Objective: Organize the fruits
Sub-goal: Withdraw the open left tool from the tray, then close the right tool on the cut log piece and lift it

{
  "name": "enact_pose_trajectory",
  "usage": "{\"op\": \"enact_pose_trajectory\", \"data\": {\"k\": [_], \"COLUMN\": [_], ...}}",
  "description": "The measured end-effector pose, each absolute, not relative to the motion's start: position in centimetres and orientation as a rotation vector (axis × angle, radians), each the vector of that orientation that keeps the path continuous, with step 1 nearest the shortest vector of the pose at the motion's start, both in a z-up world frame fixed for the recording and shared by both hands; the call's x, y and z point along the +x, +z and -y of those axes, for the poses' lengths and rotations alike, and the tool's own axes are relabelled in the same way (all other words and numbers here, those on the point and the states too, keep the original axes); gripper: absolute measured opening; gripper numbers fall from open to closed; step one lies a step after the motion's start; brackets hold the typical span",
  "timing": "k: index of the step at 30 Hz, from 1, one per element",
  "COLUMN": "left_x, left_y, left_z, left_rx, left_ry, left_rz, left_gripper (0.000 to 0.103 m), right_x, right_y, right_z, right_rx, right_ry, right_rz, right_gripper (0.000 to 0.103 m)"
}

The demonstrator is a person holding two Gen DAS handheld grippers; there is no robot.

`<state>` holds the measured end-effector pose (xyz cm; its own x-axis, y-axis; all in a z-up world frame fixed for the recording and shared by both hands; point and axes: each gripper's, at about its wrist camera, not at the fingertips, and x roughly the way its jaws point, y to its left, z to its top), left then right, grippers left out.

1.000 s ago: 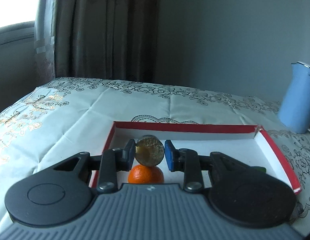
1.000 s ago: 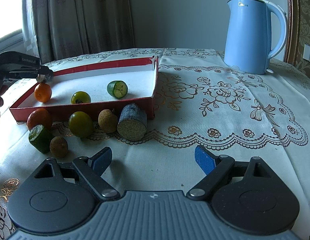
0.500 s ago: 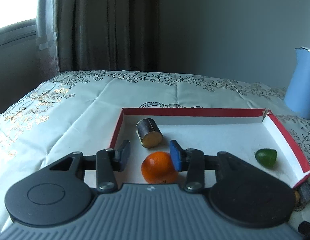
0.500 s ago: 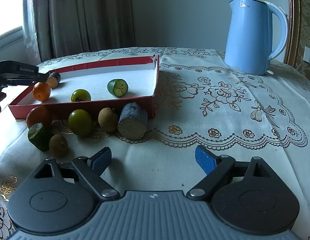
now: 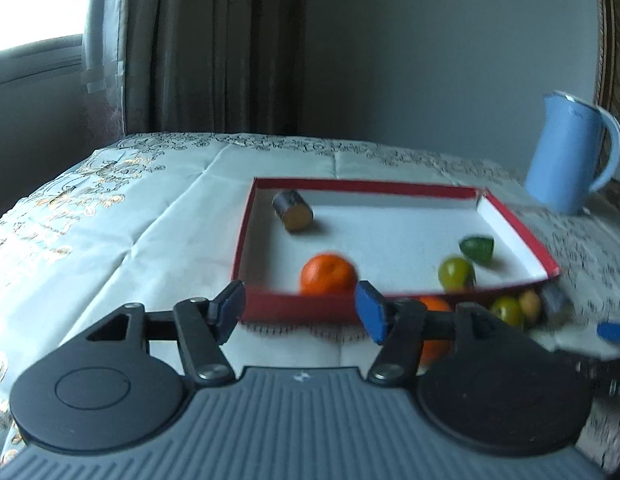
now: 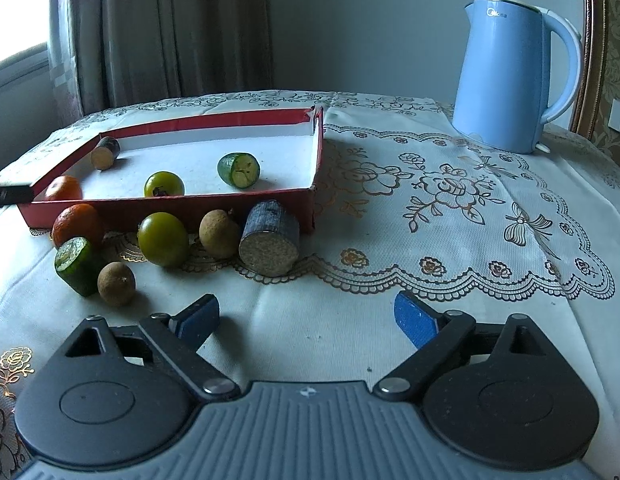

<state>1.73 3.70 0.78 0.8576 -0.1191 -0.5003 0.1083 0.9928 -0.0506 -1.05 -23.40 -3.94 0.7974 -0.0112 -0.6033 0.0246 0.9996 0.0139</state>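
Fruits point(image 6: 163, 238) beside tray point(image 6: 170, 202); both grippers level, jaws apart, empty.

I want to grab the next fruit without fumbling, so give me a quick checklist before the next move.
1. Left gripper empty, jaws apart: ok.
2. Right gripper empty, jaws apart: ok.
3. Red tray has bare floor for more fruit: ok.
4. Sugarcane piece lies inside the tray, clear of the left gripper: ok.
5. Fruits outside the tray reachable: large sugarcane piece, longan and green fruit lie uncovered on the tablecloth: ok.
6. Left view sharp enough to aim: blurred, not ok.
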Motion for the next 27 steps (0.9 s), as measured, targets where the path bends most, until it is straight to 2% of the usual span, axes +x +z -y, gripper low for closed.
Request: {"op": "enact_pose_trajectory", "data": {"k": [2,10,17,18,21,22,24,25,27], "left_x": [1.2,0.9,1.3,1.4,1.5,1.6,1.6,1.7,1.7], "left_y": [0.1,-2.4,-2.6,-2.6,-2.7,-2.8,-2.8,-2.8,-2.8], "left_z": [-3.7,-4.4,-4.4,-4.4,-4.4,-4.3,-4.3,-4.3,-4.1], "left_rx": [-0.016,-0.020,-0.017,-0.017,-0.021,-0.019,-0.017,-0.015,-0.006], "left_ry": [-0.122,-0.111,-0.107,-0.111,-0.117,-0.119,-0.122,-0.124,-0.126], "left_rz": [-0.536,-0.595,-0.621,-0.624,-0.631,-0.636,-0.638,-0.640,-0.644], "left_gripper": [0.068,0.072,0.082,0.083,0.085,0.086,0.088,0.089,0.090], "right_x": [-1.0,-1.4,-0.2,0.1,0.9,1.2,1.6,1.6,1.7], "right_y": [-3.9,-3.5,-3.1,-3.1,-3.2,-3.3,-3.4,-3.3,-3.3], "right_z": [23.4,23.9,23.3,23.0,22.3,22.2,22.1,22.1,22.2], "right_rx": [0.027,0.061,0.047,0.037,-0.003,-0.006,-0.008,-0.006,-0.002], "right_ry": [-0.017,-0.020,0.003,0.004,0.014,0.016,0.013,0.014,0.010], "right_rz": [-0.645,-0.613,-0.605,-0.606,-0.621,-0.633,-0.639,-0.636,-0.634], "right_gripper": [0.095,0.095,0.094,0.092,0.078,0.069,0.065,0.058,0.056]}}
